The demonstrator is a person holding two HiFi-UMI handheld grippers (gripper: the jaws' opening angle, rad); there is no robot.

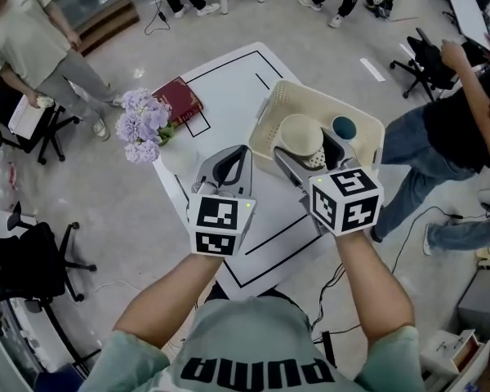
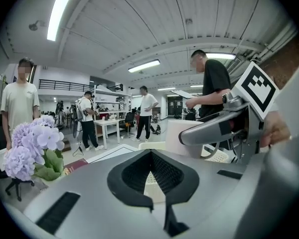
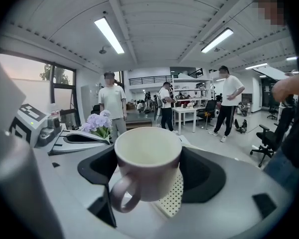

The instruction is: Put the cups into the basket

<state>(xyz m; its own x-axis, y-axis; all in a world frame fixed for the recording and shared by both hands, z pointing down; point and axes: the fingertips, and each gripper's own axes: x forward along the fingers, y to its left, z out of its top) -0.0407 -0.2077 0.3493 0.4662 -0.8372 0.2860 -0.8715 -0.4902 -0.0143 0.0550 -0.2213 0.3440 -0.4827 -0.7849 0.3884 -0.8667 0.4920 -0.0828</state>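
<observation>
Jaws of the right gripper [image 1: 309,150] clamp a cup [image 3: 147,158] over the basket [image 1: 287,98].

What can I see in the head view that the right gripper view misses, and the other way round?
Only the head view shows the red book, the blue cup sitting in the basket, and the black lines on the table. Only the right gripper view looks inside the cream cup, which is empty, and shows its handle and the ceiling lights. Both show that cup clamped in the right tongs, the left tongs closed on nothing, the purple flowers and the basket.
</observation>
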